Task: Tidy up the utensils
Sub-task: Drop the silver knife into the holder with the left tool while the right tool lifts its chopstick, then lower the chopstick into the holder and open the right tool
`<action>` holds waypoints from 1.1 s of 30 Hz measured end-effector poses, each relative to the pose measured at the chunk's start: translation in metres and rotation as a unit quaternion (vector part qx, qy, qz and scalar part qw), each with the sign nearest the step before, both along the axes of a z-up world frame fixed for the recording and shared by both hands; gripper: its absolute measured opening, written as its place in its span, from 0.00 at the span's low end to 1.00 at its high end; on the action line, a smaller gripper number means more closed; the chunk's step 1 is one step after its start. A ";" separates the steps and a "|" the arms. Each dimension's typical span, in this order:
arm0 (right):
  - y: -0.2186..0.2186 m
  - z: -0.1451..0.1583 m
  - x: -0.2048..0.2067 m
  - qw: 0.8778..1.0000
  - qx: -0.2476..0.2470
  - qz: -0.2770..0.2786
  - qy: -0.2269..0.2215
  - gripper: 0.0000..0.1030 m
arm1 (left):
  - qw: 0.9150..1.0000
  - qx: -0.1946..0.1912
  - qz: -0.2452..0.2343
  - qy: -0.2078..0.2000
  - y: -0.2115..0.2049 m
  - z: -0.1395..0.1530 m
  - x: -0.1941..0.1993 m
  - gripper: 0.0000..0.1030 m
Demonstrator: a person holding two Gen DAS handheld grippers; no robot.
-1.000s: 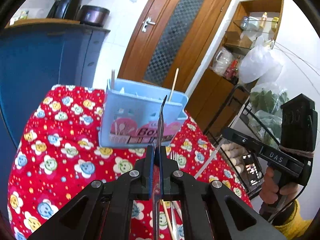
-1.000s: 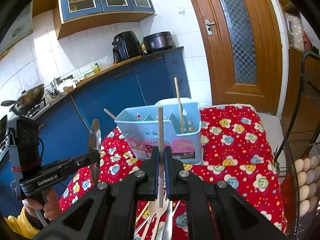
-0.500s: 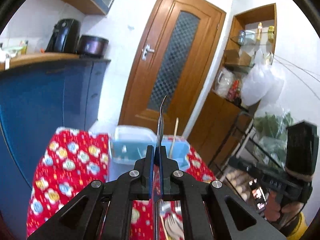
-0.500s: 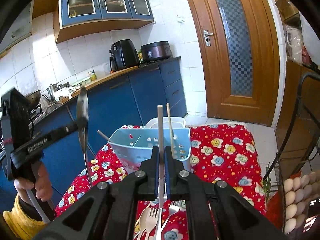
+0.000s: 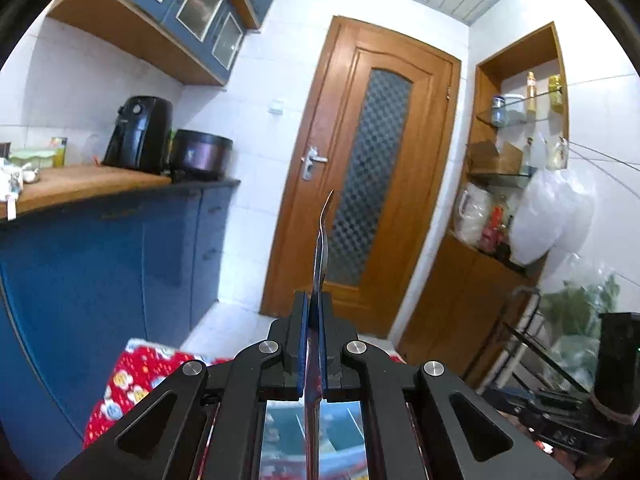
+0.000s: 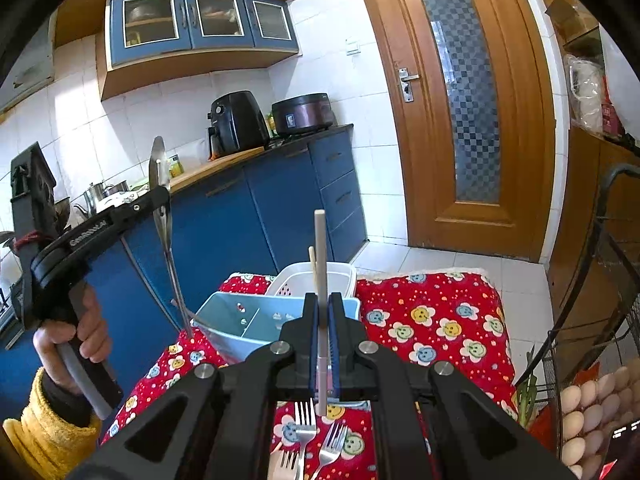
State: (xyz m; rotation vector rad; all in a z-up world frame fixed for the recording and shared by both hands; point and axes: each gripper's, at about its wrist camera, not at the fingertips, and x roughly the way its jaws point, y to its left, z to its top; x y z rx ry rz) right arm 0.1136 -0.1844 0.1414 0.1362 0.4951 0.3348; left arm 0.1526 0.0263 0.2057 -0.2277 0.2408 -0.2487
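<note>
In the left wrist view, the left tool is seen closed on a metal spoon, which is pinched edge-on between the pads and stands up ahead of them against the wooden door. Only a corner of the red flowered cloth on the desk is shown, low and to the left of the tool. Part of the light blue utensil holder is glimpsed beneath the tool, through the gap in its frame. The right tool is partly seen at the lower right edge.

In the right wrist view, the right tool is seen clamped on a pale chopstick, held upright between the pads. The light blue utensil holder lies just beyond the tool on the red flowered cloth, with a second chopstick standing in it. A white perforated basket is set directly behind the holder. Several forks are seen lying on the cloth beneath the tool. To the left, the left tool is held up by a hand in a yellow sleeve; the metal spoon is gripped in it, bowl uppermost, its handle reaching down to just beside the holder's left rim.
</note>
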 end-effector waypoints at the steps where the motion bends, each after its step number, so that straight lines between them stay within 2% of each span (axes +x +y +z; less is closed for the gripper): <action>1: 0.000 0.001 0.002 1.000 -0.001 -0.001 -0.001 0.06 | 1.000 0.000 0.005 -0.002 0.001 -0.001 0.004 0.04; 12: 0.017 0.008 0.028 0.999 -0.037 -0.025 -0.029 0.06 | 0.999 0.023 0.036 -0.022 -0.001 -0.023 0.025 0.04; 20: 0.026 0.002 0.045 0.999 -0.042 -0.023 -0.022 0.06 | 0.998 0.028 0.035 -0.043 -0.001 -0.019 0.029 0.04; 33: 0.038 -0.034 0.061 0.998 -0.056 -0.002 0.025 0.06 | 0.999 0.028 0.002 0.015 0.002 -0.034 0.026 0.04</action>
